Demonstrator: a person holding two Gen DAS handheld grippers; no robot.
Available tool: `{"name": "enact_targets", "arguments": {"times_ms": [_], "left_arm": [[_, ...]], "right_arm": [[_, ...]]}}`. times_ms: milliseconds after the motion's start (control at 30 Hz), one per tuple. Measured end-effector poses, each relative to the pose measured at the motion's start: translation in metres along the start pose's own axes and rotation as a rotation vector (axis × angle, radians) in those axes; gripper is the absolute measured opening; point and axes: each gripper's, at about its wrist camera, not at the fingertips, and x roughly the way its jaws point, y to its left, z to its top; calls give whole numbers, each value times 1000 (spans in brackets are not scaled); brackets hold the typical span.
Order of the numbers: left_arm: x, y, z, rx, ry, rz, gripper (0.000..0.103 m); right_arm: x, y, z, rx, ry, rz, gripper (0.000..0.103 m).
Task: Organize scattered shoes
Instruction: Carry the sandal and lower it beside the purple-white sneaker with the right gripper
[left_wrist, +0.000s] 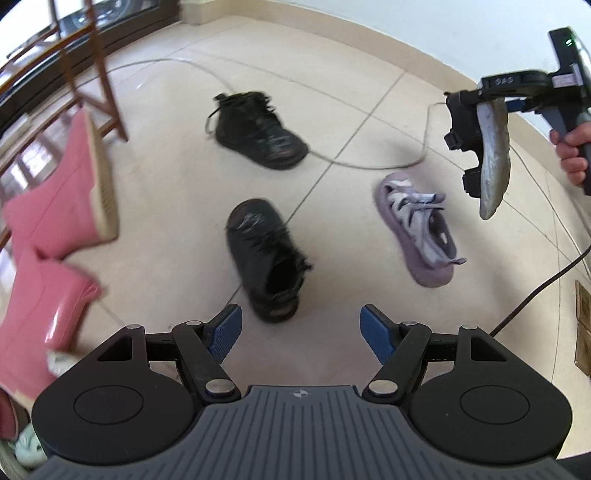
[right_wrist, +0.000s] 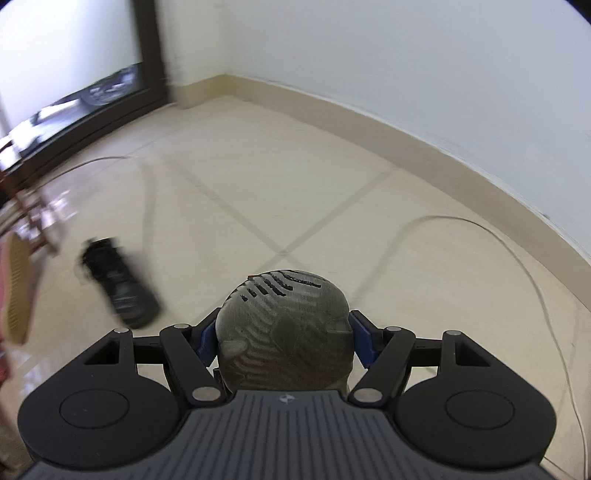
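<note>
Currently, the left gripper (left_wrist: 301, 334) is held over the tiled floor (left_wrist: 166, 177) with its blue fingers (left_wrist: 226, 332) spread wide and nothing between them. A black lace-up shoe (left_wrist: 267, 258) is seen lying on the floor just beyond the fingers; it serves as landmark. A second black shoe (left_wrist: 258, 131) is seen farther off beyond it, with a pale cable (left_wrist: 369, 164) running past its toe. To the landmark's right, a lilac sneaker (left_wrist: 421, 229) is seen on its side, apart from it. To the landmark's left, two pink boots (left_wrist: 59, 206) are seen beside a wooden rack (left_wrist: 99, 74), one sole turned toward the camera; motion blur prevents finer detail.

Above and right of the lilac sneaker, the right gripper (right_wrist: 284, 338) is held by a hand (left_wrist: 572, 155) clear of the floor. Its fingers (right_wrist: 364, 341) are pressed against both sides of a grey-soled sandal (right_wrist: 284, 332), black straps showing in the left wrist view. In the right wrist view the ribbed sole is seen facing the camera, with the far black shoe to its left on the floor, well apart.
</note>
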Motion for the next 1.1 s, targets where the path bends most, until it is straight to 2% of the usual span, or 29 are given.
{"name": "enact_targets", "arguments": {"times_ms": [167,267,500,733,1100], "left_arm": [[14,-15,21,-86,68,-59,73],[17,-29,30,-117,73,-99,73],[29,-44,37,-172,82,-126,73],[40,-43,35,-185,102,-117,73],[45,-37,29,-185,106,-111,73]], "right_arm": [[47,-35,-4,41,21,-107,76],[79,-56,-5,68,36,-167,76],[122,-83,-1,118,-26,-228,76],[127,-94,-4,121,-64,-238,76],[101,-93,-21,116,-37,-213,76]]}}
